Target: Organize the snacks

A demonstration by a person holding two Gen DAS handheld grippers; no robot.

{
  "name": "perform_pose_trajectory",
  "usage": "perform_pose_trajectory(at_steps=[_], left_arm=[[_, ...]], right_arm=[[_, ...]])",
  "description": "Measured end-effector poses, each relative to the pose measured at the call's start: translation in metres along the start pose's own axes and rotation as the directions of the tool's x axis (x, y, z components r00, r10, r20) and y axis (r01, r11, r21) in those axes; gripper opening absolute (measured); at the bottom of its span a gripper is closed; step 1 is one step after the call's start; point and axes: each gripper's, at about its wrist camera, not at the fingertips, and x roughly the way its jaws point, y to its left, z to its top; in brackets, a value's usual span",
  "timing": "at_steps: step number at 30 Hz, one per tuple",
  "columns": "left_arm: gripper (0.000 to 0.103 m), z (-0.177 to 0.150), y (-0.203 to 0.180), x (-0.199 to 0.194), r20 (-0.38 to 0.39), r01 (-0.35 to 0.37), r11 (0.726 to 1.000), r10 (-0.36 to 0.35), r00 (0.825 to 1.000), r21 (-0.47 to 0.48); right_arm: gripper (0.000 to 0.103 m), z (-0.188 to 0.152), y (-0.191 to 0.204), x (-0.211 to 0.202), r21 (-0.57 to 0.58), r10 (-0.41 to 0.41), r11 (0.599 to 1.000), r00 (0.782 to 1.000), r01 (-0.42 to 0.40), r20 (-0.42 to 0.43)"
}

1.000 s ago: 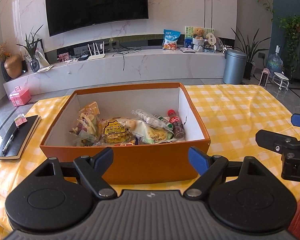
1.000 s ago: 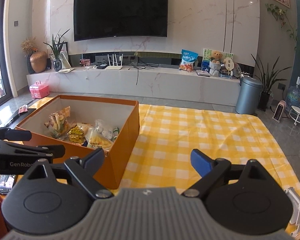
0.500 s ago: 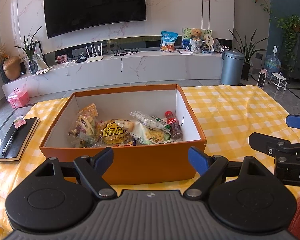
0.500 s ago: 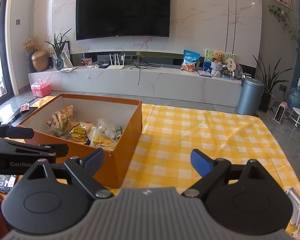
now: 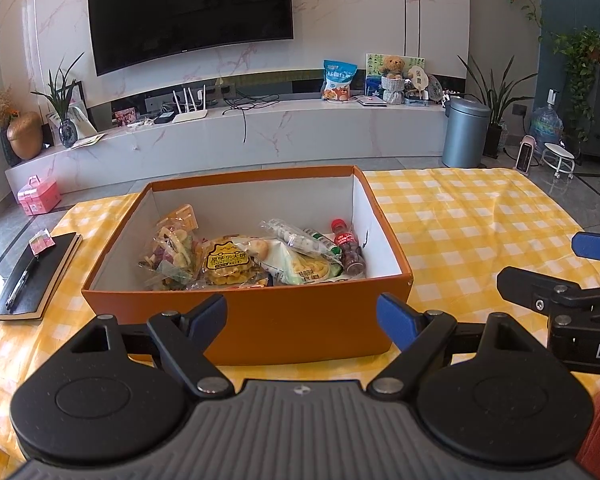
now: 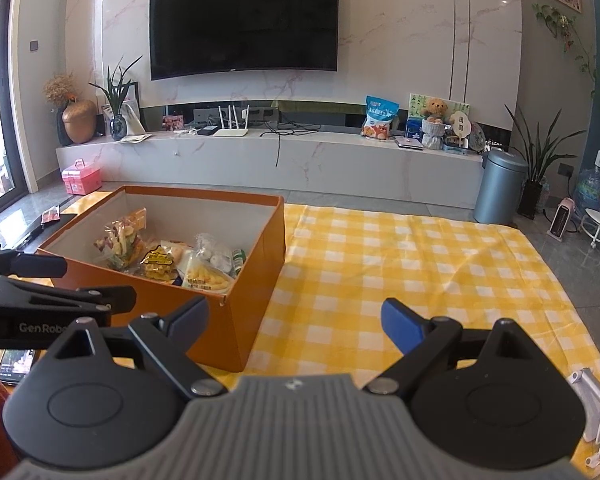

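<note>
An open orange box (image 5: pixel 260 324) stands on the yellow checked tablecloth (image 5: pixel 460 224). Inside lie several snack bags: a mixed chips bag (image 5: pixel 172 252), a yellow cookie bag (image 5: pixel 226 266), a pale bag (image 5: pixel 300 268) and a small red-capped bottle (image 5: pixel 348 250). The box also shows in the right wrist view (image 6: pixel 252 292). My left gripper (image 5: pixel 300 314) is open and empty, just in front of the box's near wall. My right gripper (image 6: pixel 294 320) is open and empty, to the right of the box over the cloth.
A black notebook (image 5: pixel 36 276) with a pen lies left of the box. A white stand (image 6: pixel 598 412) sits at the cloth's near right edge. A phone (image 6: pixel 18 364) lies at the near left. Beyond the table are a TV console and a bin (image 5: pixel 466 132).
Both grippers have drawn back and risen slightly from the box. Both stay open and empty. The snacks in the box have not moved.
</note>
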Motion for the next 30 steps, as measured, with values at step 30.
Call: perform_pose_trajectory(at_steps=[30], left_arm=[[0.099, -0.0011, -0.0003, -0.0034, -0.007, -0.010, 1.000, 0.010, 1.000, -0.010]], right_arm=[[0.091, -0.0030, 0.0017, 0.0022, -0.004, 0.005, 1.000, 1.000, -0.005, -0.010]])
